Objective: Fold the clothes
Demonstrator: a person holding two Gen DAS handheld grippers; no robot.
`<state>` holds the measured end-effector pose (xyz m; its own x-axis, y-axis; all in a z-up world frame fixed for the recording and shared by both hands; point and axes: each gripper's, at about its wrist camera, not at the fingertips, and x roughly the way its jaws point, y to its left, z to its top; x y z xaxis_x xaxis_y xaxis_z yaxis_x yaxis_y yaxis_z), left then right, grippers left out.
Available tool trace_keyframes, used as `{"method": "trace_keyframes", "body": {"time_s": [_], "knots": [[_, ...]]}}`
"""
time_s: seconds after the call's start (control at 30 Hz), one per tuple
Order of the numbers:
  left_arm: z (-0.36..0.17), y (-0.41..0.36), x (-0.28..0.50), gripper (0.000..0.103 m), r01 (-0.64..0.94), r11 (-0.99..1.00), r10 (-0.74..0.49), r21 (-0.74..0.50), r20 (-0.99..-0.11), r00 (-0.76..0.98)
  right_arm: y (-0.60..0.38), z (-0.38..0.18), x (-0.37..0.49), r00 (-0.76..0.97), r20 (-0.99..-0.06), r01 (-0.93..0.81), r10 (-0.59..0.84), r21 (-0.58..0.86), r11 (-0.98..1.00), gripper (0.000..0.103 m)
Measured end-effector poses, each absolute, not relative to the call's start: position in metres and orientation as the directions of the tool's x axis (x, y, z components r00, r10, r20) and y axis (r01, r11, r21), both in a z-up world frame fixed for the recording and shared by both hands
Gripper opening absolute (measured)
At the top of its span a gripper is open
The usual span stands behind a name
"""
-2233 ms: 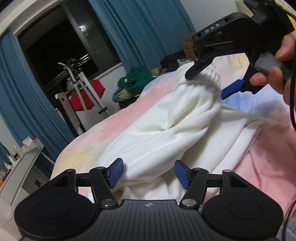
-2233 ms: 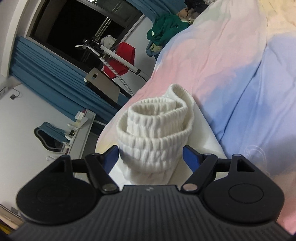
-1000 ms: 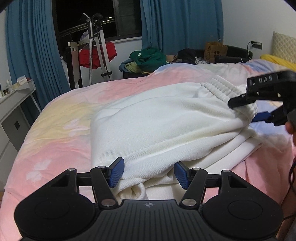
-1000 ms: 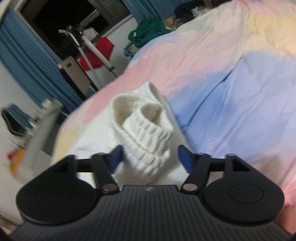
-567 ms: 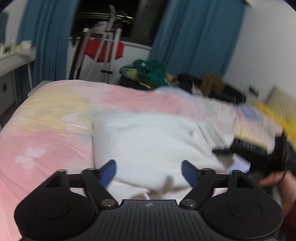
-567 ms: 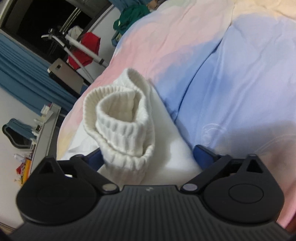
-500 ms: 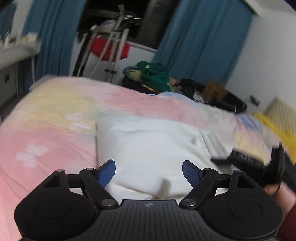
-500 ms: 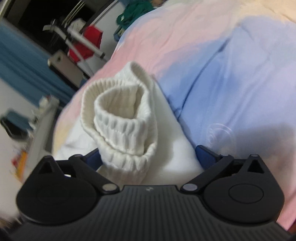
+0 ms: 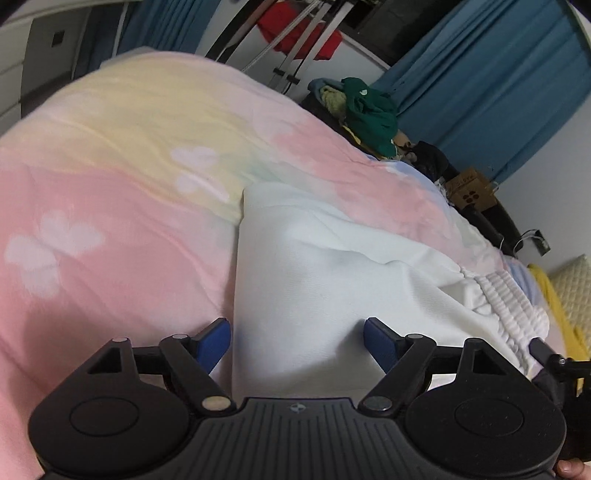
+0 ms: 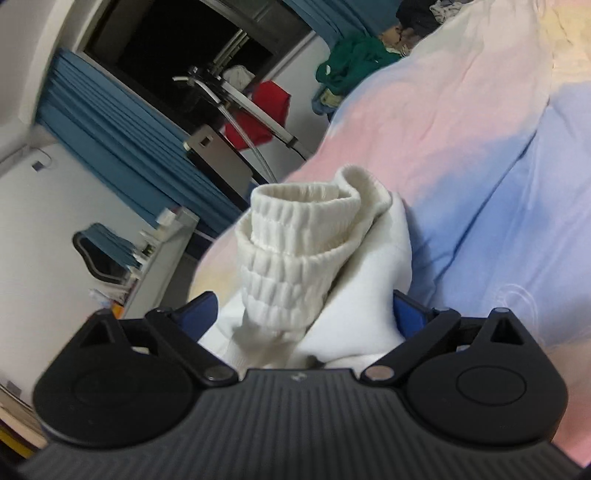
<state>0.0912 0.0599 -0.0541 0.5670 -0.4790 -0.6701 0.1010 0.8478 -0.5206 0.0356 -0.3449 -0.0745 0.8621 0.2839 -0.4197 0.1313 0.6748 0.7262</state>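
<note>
A white garment [image 9: 332, 280] with a ribbed elastic waistband [image 9: 506, 299] lies folded on the pastel bedspread [image 9: 129, 184]. My left gripper [image 9: 297, 341] is open, its blue pads on either side of the garment's near edge, not pinching it. In the right wrist view the bunched ribbed waistband [image 10: 295, 243] stands up between the pads of my right gripper [image 10: 304, 306], which are spread wide and open around the cloth. The right gripper's tip [image 9: 554, 363] shows at the left wrist view's right edge, beside the waistband.
A heap of green and dark clothes [image 9: 369, 110] lies past the bed's far edge. A drying rack with a red cloth [image 9: 295, 29] stands by blue curtains [image 9: 498, 74]. A yellow item and a quilted pillow [image 9: 569, 288] lie at the right. A white desk [image 10: 162, 251] stands left of the bed.
Both grippers opened and let go of the white garment, which now lies flat and folded on the bed. My left gripper has swung lower and tilted over its near edge.
</note>
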Motion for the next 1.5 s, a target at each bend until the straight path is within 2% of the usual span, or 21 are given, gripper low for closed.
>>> {"method": "trace_keyframes", "body": {"time_s": [0.03, 0.13, 0.2, 0.43, 0.57, 0.63, 0.77, 1.1, 1.3, 1.5], "knots": [[-0.057, 0.061, 0.092, 0.083, 0.094, 0.837, -0.493, -0.54, -0.667, 0.559, -0.345, -0.075, 0.037, 0.86, -0.427, 0.14, 0.279, 0.724, 0.676, 0.1], [-0.063, 0.059, 0.092, 0.083, 0.088, 0.808, -0.531, -0.582, -0.656, 0.537, -0.345, -0.094, 0.048, 0.8, -0.551, 0.262, 0.237, 0.677, 0.688, 0.1], [-0.066, 0.06, 0.091, 0.083, 0.088, 0.805, -0.535, -0.587, -0.653, 0.536, -0.347, -0.105, 0.052, 0.778, -0.582, 0.307, 0.236, 0.68, 0.666, 0.1], [-0.079, 0.06, 0.092, 0.086, 0.063, 0.769, -0.576, -0.636, -0.646, 0.501, -0.339, -0.102, 0.055, 0.775, -0.585, 0.287, 0.239, 0.663, 0.691, 0.099], [-0.085, 0.059, 0.092, 0.086, 0.065, 0.761, -0.586, -0.645, -0.642, 0.495, -0.335, -0.097, 0.049, 0.782, -0.582, 0.279, 0.22, 0.644, 0.712, 0.08], [-0.086, 0.059, 0.091, 0.086, 0.071, 0.764, -0.585, -0.642, -0.641, 0.496, -0.333, -0.094, 0.047, 0.786, -0.583, 0.275, 0.208, 0.63, 0.726, 0.074], [-0.082, 0.053, 0.091, 0.078, 0.088, 0.777, -0.574, -0.624, -0.643, 0.507, -0.329, -0.089, 0.047, 0.792, -0.584, 0.273, 0.18, 0.601, 0.751, 0.064], [-0.062, 0.05, 0.076, 0.051, 0.141, 0.8, -0.552, -0.584, -0.623, 0.554, -0.323, -0.07, 0.04, 0.835, -0.531, 0.237, 0.142, 0.581, 0.779, 0.054], [-0.039, 0.047, 0.065, 0.044, 0.174, 0.797, -0.56, -0.579, -0.6, 0.571, -0.326, -0.047, 0.03, 0.876, -0.449, 0.157, 0.176, 0.611, 0.776, 0.049], [0.0, 0.025, 0.057, 0.042, 0.198, 0.779, -0.58, -0.595, -0.564, 0.588, -0.351, -0.019, 0.019, 0.912, -0.364, 0.117, 0.19, 0.673, 0.73, 0.048]]}}
